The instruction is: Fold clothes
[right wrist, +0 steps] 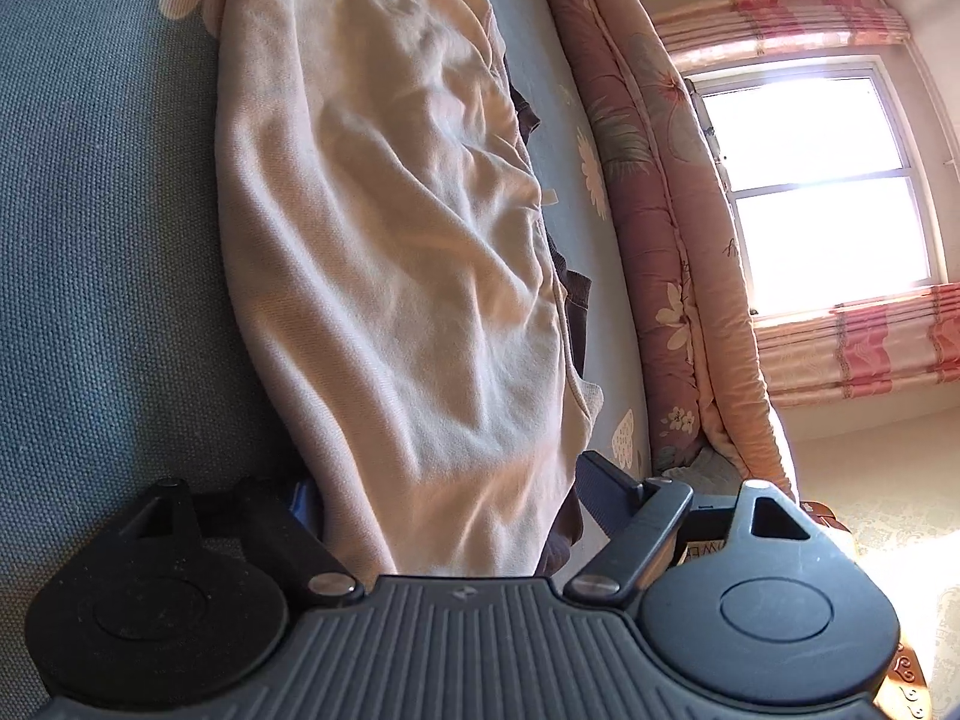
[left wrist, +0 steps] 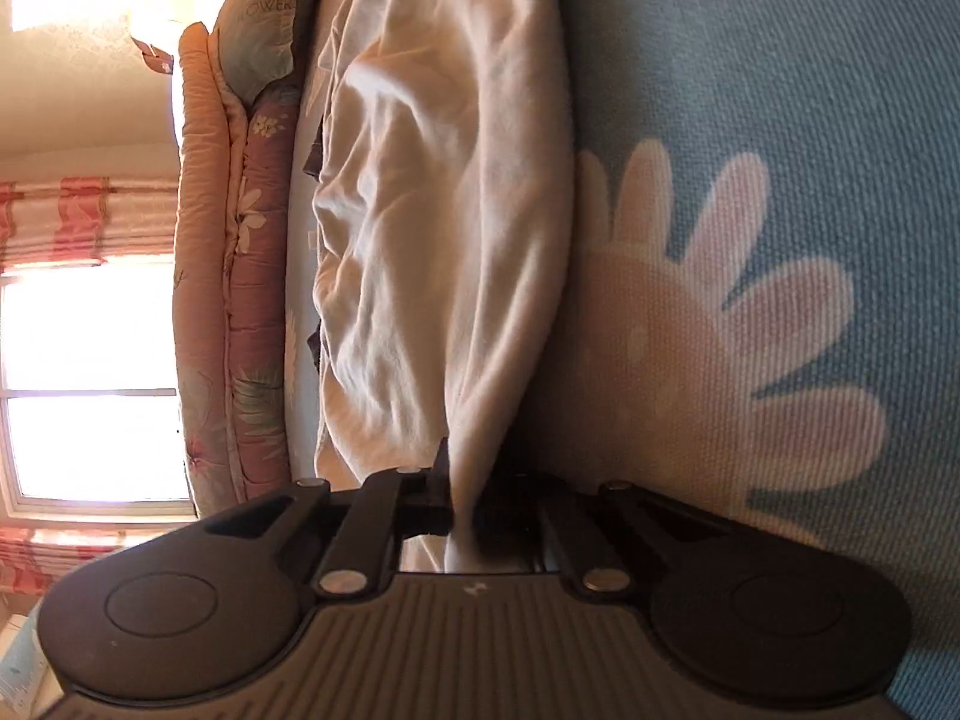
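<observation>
Cream garment (left wrist: 444, 210) edge pinched by left fingers (left wrist: 459, 516); right fingers (right wrist: 444, 516) straddle it, wide (blue bedsheet (left wrist: 780, 90) beside).

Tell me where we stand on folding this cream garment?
Done: the cream garment lies bunched lengthwise on the blue floral sheet, with nothing neatly squared. In hand: left tongs are pinched shut on one end; right tongs straddle the other, open. Left: gripping there and making the fold.

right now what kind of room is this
Most likely a bedroom. A cream garment lies on a blue daisy-print bedsheet, with a folded floral quilt along its far edge and a window hung with pink curtains.
</observation>
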